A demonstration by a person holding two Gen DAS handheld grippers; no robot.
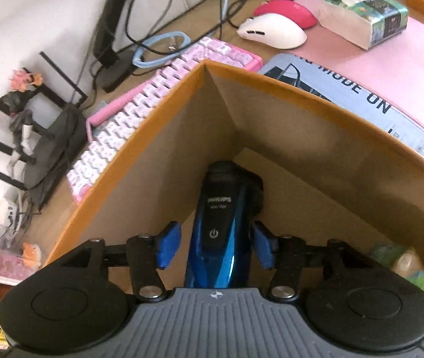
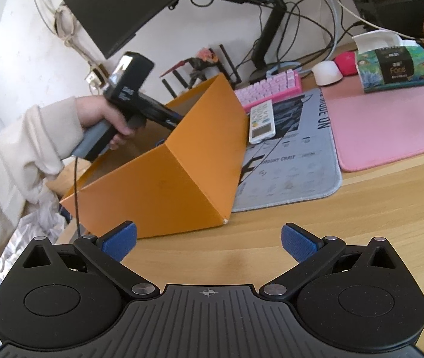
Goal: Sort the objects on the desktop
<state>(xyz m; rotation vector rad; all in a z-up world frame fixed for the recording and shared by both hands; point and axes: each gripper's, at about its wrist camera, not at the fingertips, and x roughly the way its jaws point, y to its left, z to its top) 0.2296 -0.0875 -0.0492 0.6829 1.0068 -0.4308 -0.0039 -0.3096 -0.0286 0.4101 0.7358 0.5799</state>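
**Shaver in box corner, left jaws straddling it**

Left gripper is down inside the orange cardboard box, aimed at the far corner. The blue-and-black electric shaver sits between the blue pads, its long axis running 6-to-12 in the left wrist view, head end at 12 tucked into the corner. Jaws are narrow but not clamped: a gap shows on both sides of the body, so no contact that I can see. Can't tell whether the shaver rests on the box floor or leans on the wall.

This fits either a drop-off just released or a pick about to close. Not calling it.

Key relation: the shaver lies dead ahead of the left jaws, its axis in line with the gripper's axis. The left hand owns it; the right is well apart, outside the box.

Right gripper hovers over bare wooden bench, jaws wide, holding nothing. From it the box sits at 11. A white remote control lies on the grey printed mat at 12, just beside the box's right wall and nearer the right hand.

Something green and yellowish shows at the left view's 4 o'clock edge inside the box; too cut off to identify.
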